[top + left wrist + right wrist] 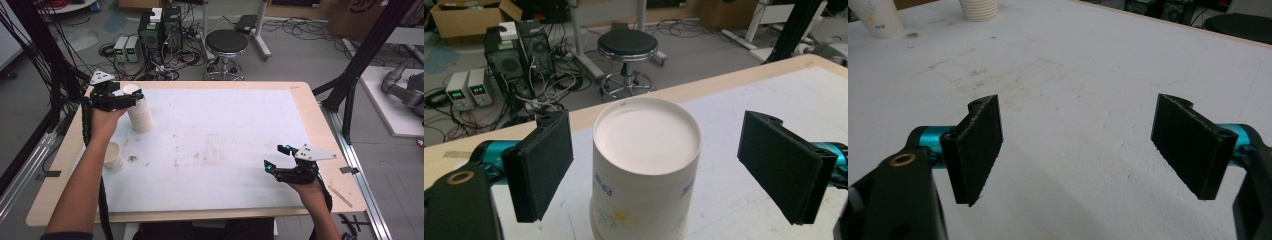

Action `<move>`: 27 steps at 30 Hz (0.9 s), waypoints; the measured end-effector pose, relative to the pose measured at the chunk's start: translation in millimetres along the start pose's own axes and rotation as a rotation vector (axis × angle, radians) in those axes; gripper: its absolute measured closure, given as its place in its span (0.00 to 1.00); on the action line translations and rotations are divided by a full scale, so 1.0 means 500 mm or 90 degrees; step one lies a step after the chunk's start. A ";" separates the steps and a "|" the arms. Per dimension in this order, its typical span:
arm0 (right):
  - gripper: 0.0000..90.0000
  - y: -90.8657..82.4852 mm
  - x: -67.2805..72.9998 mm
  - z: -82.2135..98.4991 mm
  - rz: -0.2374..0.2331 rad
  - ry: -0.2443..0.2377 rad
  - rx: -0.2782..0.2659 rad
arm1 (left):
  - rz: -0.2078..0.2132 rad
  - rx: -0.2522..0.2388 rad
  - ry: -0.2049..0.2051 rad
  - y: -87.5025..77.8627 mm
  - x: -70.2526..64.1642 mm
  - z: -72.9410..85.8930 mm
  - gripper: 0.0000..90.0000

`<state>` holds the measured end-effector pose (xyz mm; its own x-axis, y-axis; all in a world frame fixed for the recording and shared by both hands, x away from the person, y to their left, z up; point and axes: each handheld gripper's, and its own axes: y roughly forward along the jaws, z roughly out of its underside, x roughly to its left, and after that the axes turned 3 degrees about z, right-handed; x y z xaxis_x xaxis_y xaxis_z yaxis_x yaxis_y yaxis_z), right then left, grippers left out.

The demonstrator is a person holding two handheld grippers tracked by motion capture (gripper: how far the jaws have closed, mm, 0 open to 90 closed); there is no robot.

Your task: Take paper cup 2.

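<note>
An upside-down paper cup (646, 170) stands at the far left of the white surface (225, 130), right between the pads of the left claw (654, 165), which gapes wide, touching neither side. The right claw (278, 156) hangs wide open, well apart.

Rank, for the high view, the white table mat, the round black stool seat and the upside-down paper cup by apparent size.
1. White table mat.
2. Black stool seat; it stands farther off, so true size is unsure.
3. Upside-down paper cup.
</note>
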<state>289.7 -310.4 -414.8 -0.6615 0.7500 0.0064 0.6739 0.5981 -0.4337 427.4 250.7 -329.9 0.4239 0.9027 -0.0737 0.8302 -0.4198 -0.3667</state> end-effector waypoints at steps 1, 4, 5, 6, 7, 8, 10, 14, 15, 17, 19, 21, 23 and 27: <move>0.23 0.000 0.000 0.001 0.000 -0.001 0.000 | 0.004 0.002 -0.002 0.006 0.002 0.002 0.16; 0.24 0.000 0.000 0.001 -0.001 0.003 0.004 | 0.007 0.011 -0.006 0.020 0.007 0.007 0.16; 0.23 0.000 0.000 0.001 -0.001 0.002 0.004 | 0.006 0.014 -0.005 0.024 0.009 0.009 0.16; 0.24 0.000 0.000 0.002 -0.001 0.002 0.004 | 0.007 0.016 -0.008 0.028 0.011 0.010 0.18; 0.24 0.000 0.000 0.002 -0.001 0.002 0.004 | 0.006 0.018 -0.013 0.031 0.012 0.012 0.19; 0.24 0.000 -0.001 0.002 -0.001 0.003 0.004 | 0.008 0.020 -0.014 0.034 0.014 0.013 0.20; 0.24 0.000 -0.002 0.002 0.000 0.000 0.002 | 0.012 0.022 -0.008 0.036 0.015 0.014 0.25; 0.23 -0.001 -0.004 0.003 0.001 -0.001 0.001 | 0.019 0.018 -0.002 0.036 0.015 0.015 0.34; 0.24 -0.002 -0.003 0.003 0.001 0.001 0.003 | 0.019 0.016 0.000 0.036 0.015 0.014 0.37; 0.24 -0.002 -0.003 0.003 0.001 0.001 0.002 | 0.020 0.013 0.002 0.036 0.015 0.014 0.37; 0.23 -0.003 -0.002 0.003 -0.001 0.003 0.003 | 0.019 0.011 0.004 0.034 0.015 0.013 0.37; 0.23 -0.002 -0.003 0.003 -0.001 0.002 0.002 | 0.017 0.009 0.006 0.032 0.015 0.011 0.37; 0.24 -0.002 -0.003 0.002 0.000 -0.001 0.001 | 0.019 0.007 0.008 0.028 0.014 0.005 0.37; 0.24 -0.002 -0.002 0.002 -0.001 0.003 0.003 | 0.019 -0.012 0.017 0.011 0.009 -0.019 0.37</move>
<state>289.2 -312.2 -415.2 -0.6616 0.7498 0.0112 0.6710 0.5986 -0.4374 437.4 251.4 -323.5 0.4584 0.8867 -0.0599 0.8235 -0.4491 -0.3466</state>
